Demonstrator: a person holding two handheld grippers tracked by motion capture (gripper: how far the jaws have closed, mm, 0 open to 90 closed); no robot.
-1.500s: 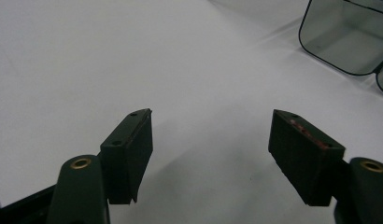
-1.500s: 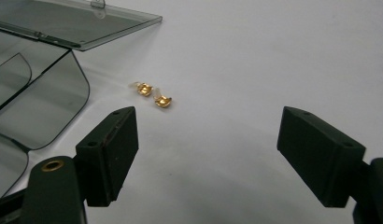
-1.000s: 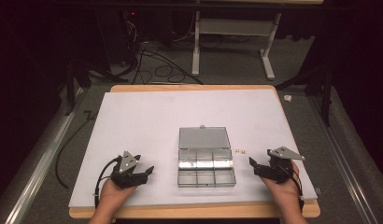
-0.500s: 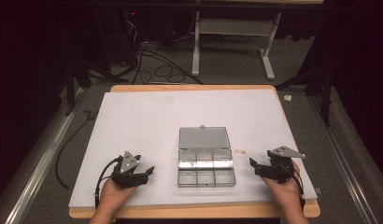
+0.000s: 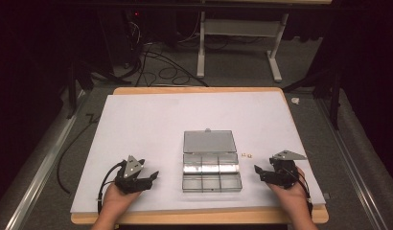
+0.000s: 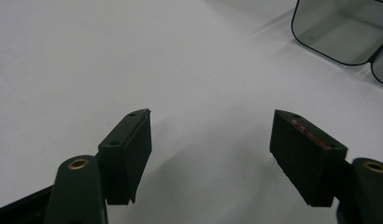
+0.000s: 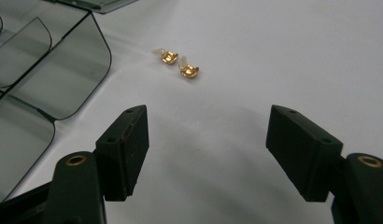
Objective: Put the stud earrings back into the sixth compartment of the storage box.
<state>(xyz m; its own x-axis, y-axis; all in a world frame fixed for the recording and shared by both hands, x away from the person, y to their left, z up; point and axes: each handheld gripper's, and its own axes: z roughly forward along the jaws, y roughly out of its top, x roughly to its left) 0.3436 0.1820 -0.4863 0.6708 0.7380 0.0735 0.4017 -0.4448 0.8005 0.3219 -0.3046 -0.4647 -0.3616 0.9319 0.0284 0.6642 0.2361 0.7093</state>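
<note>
The right claw (image 5: 261, 173) rests low over the white sheet (image 5: 151, 124) on the bench (image 5: 199, 90), held in the person's right hand (image 5: 291, 190). Its jaws stand apart with nothing between them; they have just been closing slightly. Two small gold earrings (image 7: 180, 64) lie side by side on the sheet just ahead of this claw, beyond its fingertips and well apart from them. The open clear compartment box (image 5: 211, 165) sits beside the right claw, toward the left claw, with its lid (image 5: 209, 141) lying flat behind it. The earrings lie outside the box, just beside its edge. The left claw (image 5: 151, 177) rests on the box's other side, jaws apart and empty, over bare sheet.
</note>
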